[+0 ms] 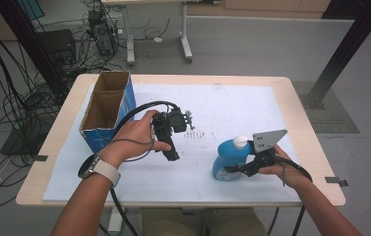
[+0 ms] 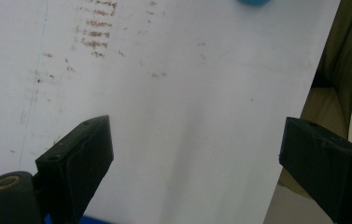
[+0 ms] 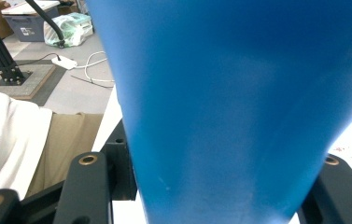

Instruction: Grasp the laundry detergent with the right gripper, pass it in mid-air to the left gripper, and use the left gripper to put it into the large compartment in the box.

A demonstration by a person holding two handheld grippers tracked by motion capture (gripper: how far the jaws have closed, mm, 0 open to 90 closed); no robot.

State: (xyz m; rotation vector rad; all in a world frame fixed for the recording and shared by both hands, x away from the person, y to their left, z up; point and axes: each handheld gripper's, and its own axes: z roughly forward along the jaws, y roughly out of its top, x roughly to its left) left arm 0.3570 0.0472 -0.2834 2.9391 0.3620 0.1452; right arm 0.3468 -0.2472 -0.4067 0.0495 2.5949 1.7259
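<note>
A blue bottle [image 1: 228,160] with a white cap [image 1: 240,142] stands on the white sheet [image 1: 232,103] at the near right. My right gripper [image 1: 233,168] is shut on its lower body from the right side. In the right gripper view the blue bottle [image 3: 229,102] sits between the two black jaws. My left gripper [image 1: 171,155] hovers over the middle of the sheet, held in the left hand and pointing toward the near edge. In the left gripper view the left gripper [image 2: 197,154] stands open, with bare sheet between its jaws. A sliver of the blue bottle [image 2: 253,2] shows at the top edge there.
An open cardboard box [image 1: 108,104] with blue sides stands at the far left of the sheet. Faint brown smudges [image 1: 198,135] mark the sheet's middle. The wooden table [image 1: 55,142] borders the sheet. Cables, a desk frame and black posts stand on the floor beyond.
</note>
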